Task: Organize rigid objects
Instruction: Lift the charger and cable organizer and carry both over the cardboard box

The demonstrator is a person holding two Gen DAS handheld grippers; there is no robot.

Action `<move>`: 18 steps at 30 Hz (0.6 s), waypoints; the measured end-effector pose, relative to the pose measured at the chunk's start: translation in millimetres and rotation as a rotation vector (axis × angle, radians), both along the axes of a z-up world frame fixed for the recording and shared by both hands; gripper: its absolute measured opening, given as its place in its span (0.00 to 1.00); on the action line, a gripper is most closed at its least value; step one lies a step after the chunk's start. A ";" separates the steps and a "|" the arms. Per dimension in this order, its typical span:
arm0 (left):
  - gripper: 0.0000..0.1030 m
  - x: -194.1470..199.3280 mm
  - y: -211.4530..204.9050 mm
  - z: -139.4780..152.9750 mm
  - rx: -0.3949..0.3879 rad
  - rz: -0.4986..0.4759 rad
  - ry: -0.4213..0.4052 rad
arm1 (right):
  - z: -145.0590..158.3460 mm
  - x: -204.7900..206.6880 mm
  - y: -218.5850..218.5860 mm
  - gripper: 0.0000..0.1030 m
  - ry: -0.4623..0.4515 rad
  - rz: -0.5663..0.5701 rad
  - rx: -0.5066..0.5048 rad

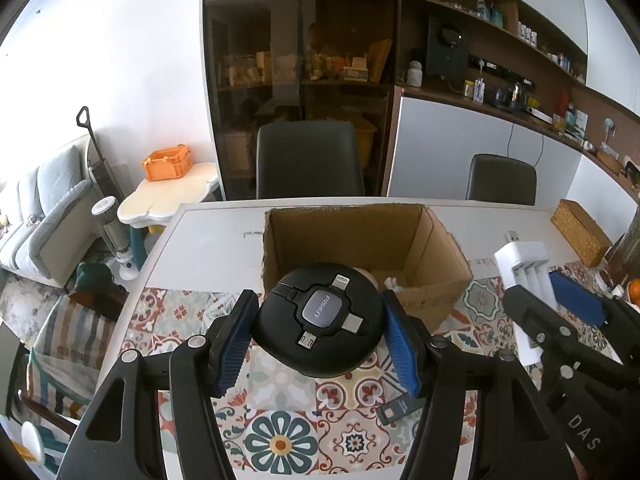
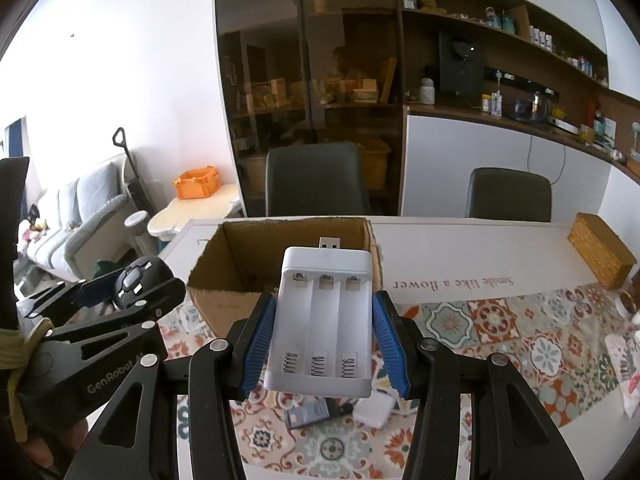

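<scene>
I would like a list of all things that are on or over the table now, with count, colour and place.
cardboard box: one, brown, open, on the table's far half
round cable reel: one, black, between the left fingers
battery charger: one, white, empty, between the right fingers
woven box: one, tan, far right
small items: a few, dark and white, on the patterned cloth
left gripper: black, blue pads
right gripper: black, blue pads
</scene>
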State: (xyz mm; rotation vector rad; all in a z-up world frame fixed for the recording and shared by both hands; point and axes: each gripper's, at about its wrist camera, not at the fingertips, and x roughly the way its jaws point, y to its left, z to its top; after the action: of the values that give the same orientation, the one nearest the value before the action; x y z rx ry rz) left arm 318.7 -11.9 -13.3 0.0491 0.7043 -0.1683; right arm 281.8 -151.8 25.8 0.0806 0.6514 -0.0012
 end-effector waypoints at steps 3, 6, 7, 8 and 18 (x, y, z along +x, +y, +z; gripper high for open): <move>0.59 9.9 -5.0 5.1 0.010 -0.012 0.000 | 3.1 12.5 0.2 0.48 0.004 0.012 0.002; 0.59 20.2 -8.4 9.3 0.019 -0.017 -0.002 | 6.7 26.3 1.7 0.48 0.006 0.037 -0.003; 0.59 24.3 -9.0 10.4 0.021 -0.015 0.000 | 6.9 28.7 1.9 0.48 0.009 0.044 0.001; 0.59 28.5 -9.3 11.6 0.023 -0.011 0.002 | 7.6 35.5 1.5 0.48 0.015 0.049 0.002; 0.59 74.3 -14.5 17.2 0.045 -0.003 0.038 | 7.5 90.7 -6.8 0.48 0.087 0.073 0.019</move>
State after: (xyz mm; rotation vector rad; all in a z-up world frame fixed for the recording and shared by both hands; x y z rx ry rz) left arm 393.0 -26.4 3.9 0.0901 0.7463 -0.1567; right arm 372.5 -158.6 33.4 0.0759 0.7411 0.0719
